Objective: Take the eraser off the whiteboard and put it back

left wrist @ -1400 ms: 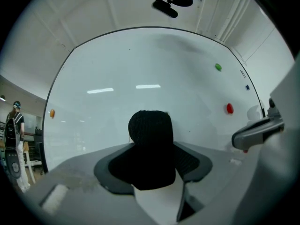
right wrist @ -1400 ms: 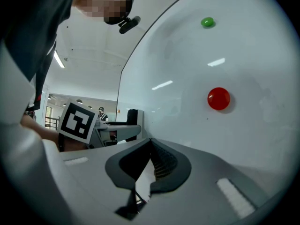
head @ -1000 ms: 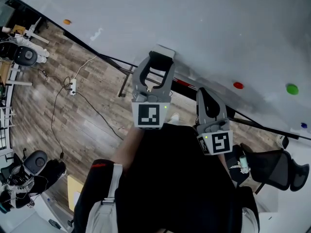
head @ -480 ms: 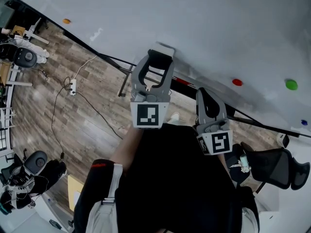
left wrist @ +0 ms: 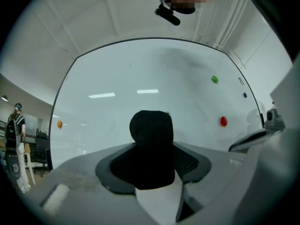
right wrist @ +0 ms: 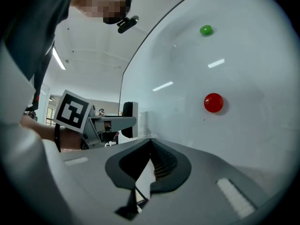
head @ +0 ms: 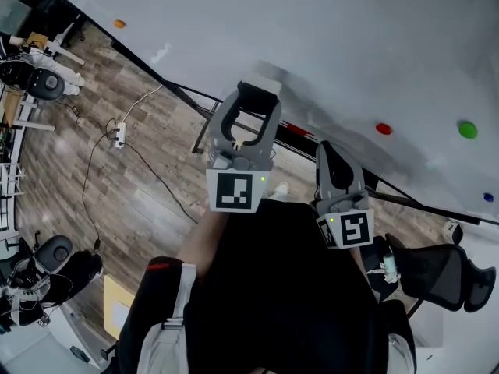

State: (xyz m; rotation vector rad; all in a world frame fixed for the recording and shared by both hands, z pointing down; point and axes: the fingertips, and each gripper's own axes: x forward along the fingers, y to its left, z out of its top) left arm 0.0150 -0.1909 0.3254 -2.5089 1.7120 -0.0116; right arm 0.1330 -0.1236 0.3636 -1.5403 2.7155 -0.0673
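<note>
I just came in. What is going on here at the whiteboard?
A person stands at a whiteboard with a gripper in each hand. The left gripper is closed on the eraser and holds it level, close to the board; whether it touches the surface I cannot tell. The right gripper is shut and empty beside it. A red magnet and a green magnet sit on the board.

Wood-plank floor [head: 70, 185], white power strip [head: 118, 136] lying on it with a thin cable [head: 160, 184] running off to its lower right. Black mesh office chair [head: 437, 275] well right of the strip, another dark chair [head: 54, 257] below-left.
</note>
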